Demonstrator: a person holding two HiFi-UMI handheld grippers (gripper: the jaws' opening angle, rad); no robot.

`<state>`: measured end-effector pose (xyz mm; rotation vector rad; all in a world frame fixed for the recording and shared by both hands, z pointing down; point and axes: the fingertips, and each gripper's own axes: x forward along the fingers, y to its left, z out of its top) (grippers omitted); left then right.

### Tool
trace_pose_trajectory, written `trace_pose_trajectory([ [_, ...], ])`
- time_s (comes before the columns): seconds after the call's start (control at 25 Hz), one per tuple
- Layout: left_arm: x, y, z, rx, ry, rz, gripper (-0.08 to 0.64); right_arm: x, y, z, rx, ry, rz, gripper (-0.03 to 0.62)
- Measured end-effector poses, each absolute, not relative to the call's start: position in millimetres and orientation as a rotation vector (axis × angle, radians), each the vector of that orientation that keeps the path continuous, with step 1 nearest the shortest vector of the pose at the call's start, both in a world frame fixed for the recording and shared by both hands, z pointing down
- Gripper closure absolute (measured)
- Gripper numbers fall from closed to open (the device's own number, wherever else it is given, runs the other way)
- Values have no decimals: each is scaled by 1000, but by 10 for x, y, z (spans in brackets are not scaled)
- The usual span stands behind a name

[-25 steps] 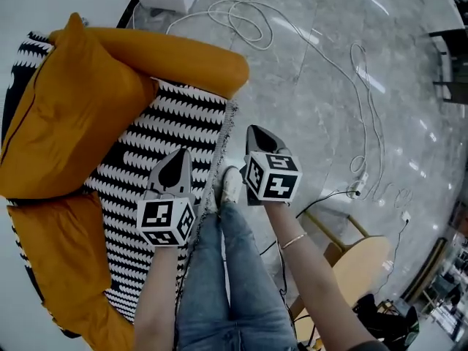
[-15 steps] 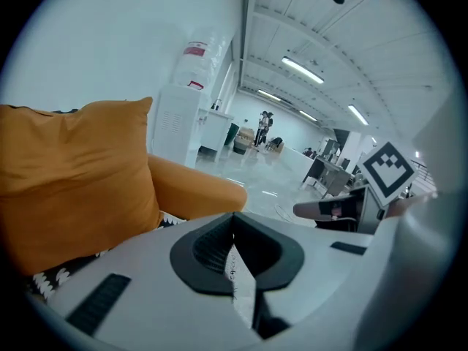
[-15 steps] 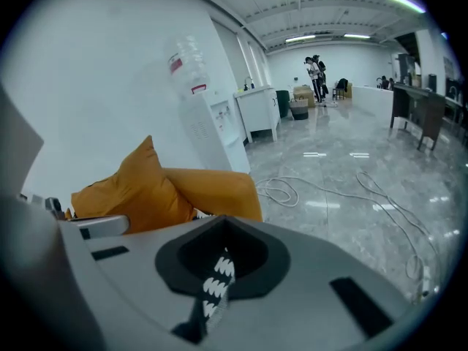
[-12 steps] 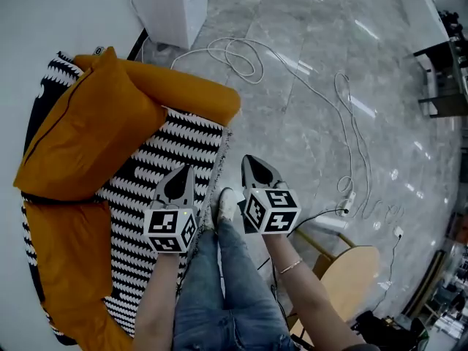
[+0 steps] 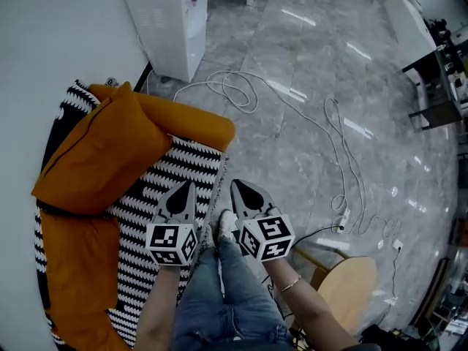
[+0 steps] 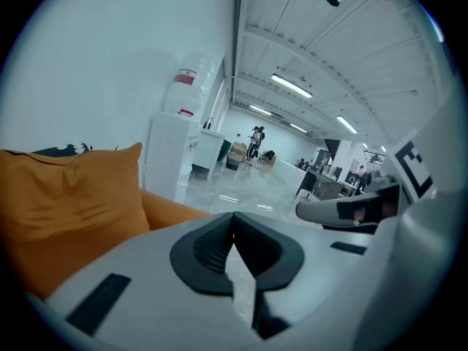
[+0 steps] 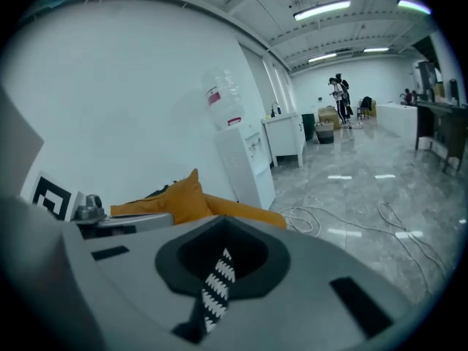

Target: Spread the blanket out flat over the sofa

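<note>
Both grippers have come up since the earlier frames, and the sofa [image 5: 194, 126] now looks smaller and lower in head view.

Blanket [image 5: 146, 196], black/white zigzag, lies on the seat, left of and below both grippers. Its long axis runs along the seat, from the far arm toward the person. Its fringed edge passes btwn the two grippers.

L gripper [image 5: 183, 186] is over the blanket and nearer the sofa back. R gripper [image 5: 238, 186] is just off the edge, on the floor side.

R jaws are clamped on a zigzag strip of blanket, plain in its own view. L jaws are together at the tips w/ a pale strip pinched btwn them, prob. the blanket's edge.

Next move is prob. to carry that edge out over the front, w/ both grips kept level so it lands flat.
</note>
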<state>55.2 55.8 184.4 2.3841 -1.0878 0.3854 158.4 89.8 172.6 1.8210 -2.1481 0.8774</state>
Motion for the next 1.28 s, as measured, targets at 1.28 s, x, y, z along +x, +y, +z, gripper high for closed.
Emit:
trace_pose_trajectory([
  [1.28, 231, 1322, 82, 2643, -1162, 114, 543, 1389, 1641, -208, 1955, -2414, 395, 583],
])
